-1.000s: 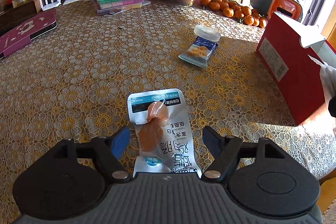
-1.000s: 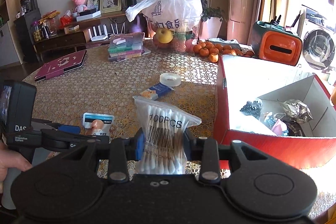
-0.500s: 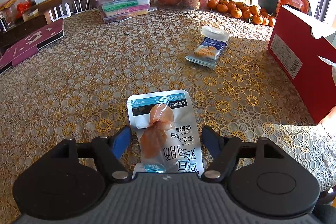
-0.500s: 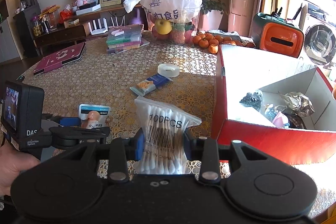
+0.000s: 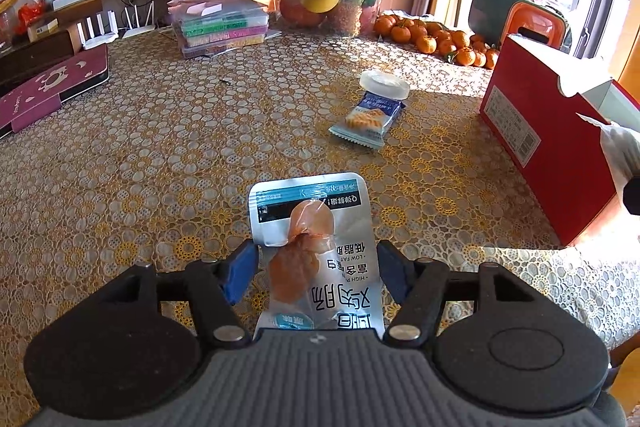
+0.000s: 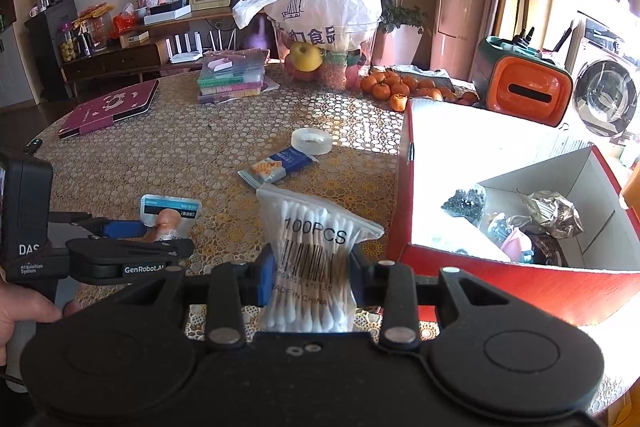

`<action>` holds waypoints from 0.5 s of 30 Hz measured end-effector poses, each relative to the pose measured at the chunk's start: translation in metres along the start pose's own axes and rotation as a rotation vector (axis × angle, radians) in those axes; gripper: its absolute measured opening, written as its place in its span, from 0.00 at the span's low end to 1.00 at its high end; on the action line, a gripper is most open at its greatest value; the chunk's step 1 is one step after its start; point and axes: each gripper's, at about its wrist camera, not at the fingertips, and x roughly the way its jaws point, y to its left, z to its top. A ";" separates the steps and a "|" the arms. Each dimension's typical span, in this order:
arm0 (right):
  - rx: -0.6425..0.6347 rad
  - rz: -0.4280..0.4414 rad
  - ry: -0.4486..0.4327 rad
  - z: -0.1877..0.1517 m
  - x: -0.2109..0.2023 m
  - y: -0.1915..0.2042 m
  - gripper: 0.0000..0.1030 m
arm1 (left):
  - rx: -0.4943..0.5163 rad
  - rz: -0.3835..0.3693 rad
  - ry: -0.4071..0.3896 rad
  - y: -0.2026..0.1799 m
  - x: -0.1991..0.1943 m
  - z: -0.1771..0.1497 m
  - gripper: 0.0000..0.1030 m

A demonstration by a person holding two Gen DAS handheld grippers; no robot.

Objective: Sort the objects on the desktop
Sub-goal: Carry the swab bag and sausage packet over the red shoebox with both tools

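Note:
A silver sausage packet (image 5: pixel 320 211) with a teal band sits between the blue fingers of my left gripper (image 5: pixel 316 275), which is shut on its sides, just above the patterned tablecloth. From the right wrist the same packet (image 6: pixel 170 213) and left gripper (image 6: pixel 154 237) show at lower left. My right gripper (image 6: pixel 312 275) is shut on a clear bag of cotton swabs (image 6: pixel 312 247), pinched at its middle. The open red box (image 6: pixel 480 279) stands right of it and holds several small items. The box's red side wall (image 5: pixel 540 155) is at the right in the left wrist view.
A blue biscuit pack (image 6: pixel 278 165) and a roll of clear tape (image 6: pixel 311 141) lie mid-table. Farther back are tangerines (image 6: pixel 384 89), a fruit tub under a white bag (image 6: pixel 324 39), stacked flat cases (image 6: pixel 232 77) and a maroon tablet case (image 6: pixel 108 109). A hand (image 6: pixel 20 311) holds the left gripper.
Both grippers keep their loads. The left view has tipped upward with the sausage packet staying between the fingers. The right gripper has drifted slightly, the red box now sitting farther right.

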 end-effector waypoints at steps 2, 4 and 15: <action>0.004 -0.005 -0.012 0.002 -0.004 -0.004 0.34 | 0.007 -0.018 0.000 -0.004 -0.007 0.003 0.63; 0.011 -0.008 -0.022 0.004 -0.008 -0.009 0.34 | 0.017 -0.040 -0.007 -0.009 -0.015 0.008 0.63; 0.071 -0.044 -0.065 0.016 -0.028 -0.045 0.34 | 0.104 -0.210 -0.031 -0.047 -0.058 0.037 0.63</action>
